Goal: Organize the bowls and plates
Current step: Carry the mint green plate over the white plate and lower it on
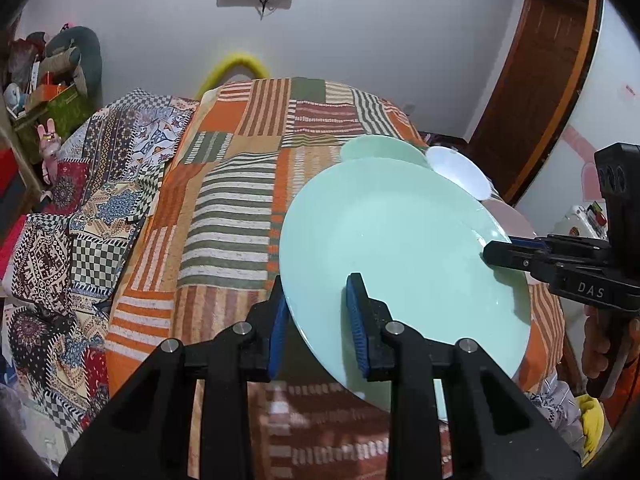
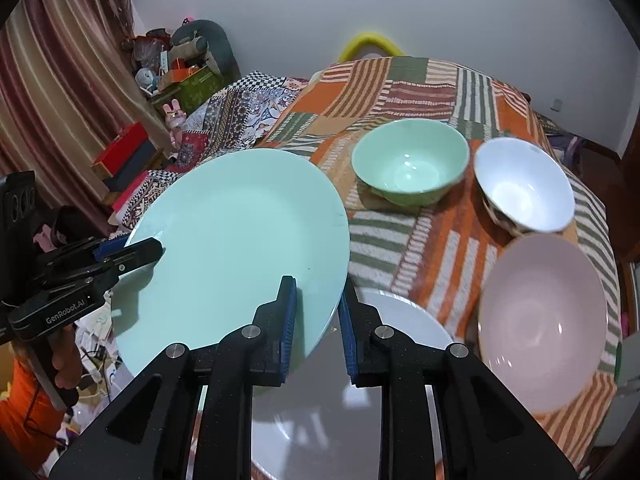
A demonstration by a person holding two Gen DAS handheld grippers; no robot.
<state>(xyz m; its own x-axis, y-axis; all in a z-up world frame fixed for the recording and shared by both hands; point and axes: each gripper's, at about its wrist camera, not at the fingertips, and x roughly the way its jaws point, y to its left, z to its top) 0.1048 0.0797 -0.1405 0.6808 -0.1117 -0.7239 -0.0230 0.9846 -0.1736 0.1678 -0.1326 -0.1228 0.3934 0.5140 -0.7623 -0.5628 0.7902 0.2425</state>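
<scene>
Mint-green plate [image 2: 236,240] held off the striped tablecloth [image 2: 420,248], tilted, its face turned up and toward the far wall. Left gripper [image 1: 320,320] straddles its near-left rim, blue pads on either side; whether they press the rim, cannot tell. Right gripper [image 2: 318,320] straddles the opposite edge, likewise cannot tell. Under the plate's right edge lies a white plate [image 2: 340,400]. Beyond: green bowl [image 2: 410,164], white bowl [image 2: 524,186], pink bowl [image 2: 544,320], all upright on the cloth.
</scene>
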